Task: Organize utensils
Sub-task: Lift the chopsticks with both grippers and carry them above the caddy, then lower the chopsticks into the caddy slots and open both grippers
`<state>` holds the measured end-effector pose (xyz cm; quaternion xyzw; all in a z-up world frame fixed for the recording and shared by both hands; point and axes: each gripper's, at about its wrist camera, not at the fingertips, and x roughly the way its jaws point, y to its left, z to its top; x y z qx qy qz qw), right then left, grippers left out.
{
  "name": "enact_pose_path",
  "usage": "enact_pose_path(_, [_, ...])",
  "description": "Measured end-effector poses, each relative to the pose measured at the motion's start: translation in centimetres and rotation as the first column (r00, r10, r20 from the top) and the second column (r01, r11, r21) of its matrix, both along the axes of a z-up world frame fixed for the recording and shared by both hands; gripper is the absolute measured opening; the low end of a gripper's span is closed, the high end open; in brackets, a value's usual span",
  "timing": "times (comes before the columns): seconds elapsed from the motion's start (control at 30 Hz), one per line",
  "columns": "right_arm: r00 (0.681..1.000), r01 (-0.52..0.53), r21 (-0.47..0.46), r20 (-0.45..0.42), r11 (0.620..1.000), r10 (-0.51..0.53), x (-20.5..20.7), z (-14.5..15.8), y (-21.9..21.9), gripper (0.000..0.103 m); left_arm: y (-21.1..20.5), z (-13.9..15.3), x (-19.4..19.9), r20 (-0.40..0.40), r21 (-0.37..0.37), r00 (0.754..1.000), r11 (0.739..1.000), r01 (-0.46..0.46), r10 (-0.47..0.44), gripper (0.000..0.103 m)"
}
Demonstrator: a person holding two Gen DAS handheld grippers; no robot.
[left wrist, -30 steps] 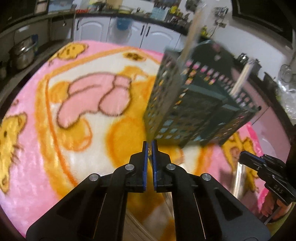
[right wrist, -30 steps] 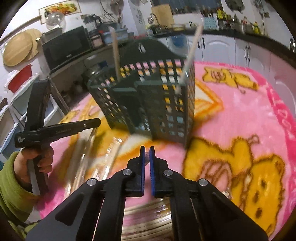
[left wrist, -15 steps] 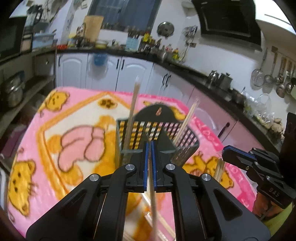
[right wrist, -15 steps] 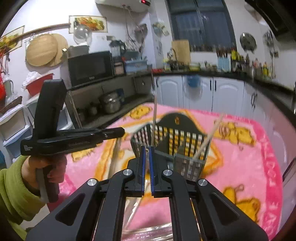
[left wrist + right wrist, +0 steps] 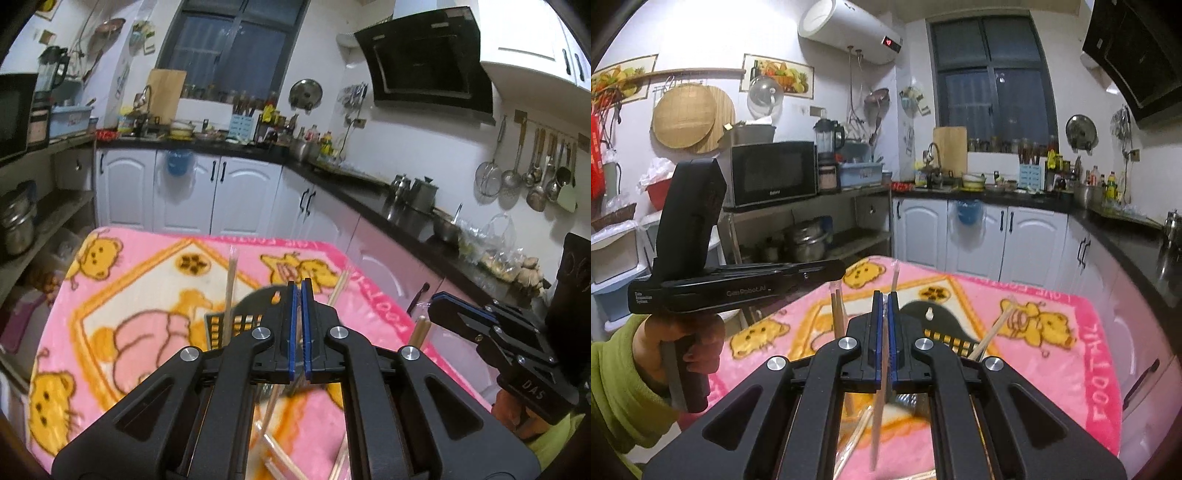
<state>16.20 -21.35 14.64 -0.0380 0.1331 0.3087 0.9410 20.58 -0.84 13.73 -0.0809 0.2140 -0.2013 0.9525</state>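
**Both grippers raised with chopsticks**

The right gripper (image 5: 882,339) pinches a chopstick (image 5: 878,417); the left gripper (image 5: 298,328) pinches another one (image 5: 297,332). The dark utensil basket (image 5: 942,328) stands just beyond on the pink blanket (image 5: 1052,354), chopsticks upright inside.

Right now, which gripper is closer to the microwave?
Left. The left gripper sits on the microwave side of the table; the right gripper is farther over, away from that shelf.

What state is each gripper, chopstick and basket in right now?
left gripper: shut on left chopstick.
right gripper: shut on right chopstick.
basket: upright on the blanket.
basket sticks: two, standing inside, leaning.
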Motion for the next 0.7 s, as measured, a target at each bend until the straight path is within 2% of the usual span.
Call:
enact_pose_path(0.43, [0.993,0.039,0.034,0.108,0.999,-0.043,2.0,4.7,-0.1,0.003,-1.7,5.8,0.8,0.125,-0.015,0.992,0.999,0.031,-0.029,0.001])
enact_pose_path(0.7, [0.987,0.065,0.064,0.144,0.996,-0.074,4.4,6.8,-0.6,0.003,-2.9,7.7,2.4,0.166,-0.019,0.986,0.999,0.036,-0.033,0.001])
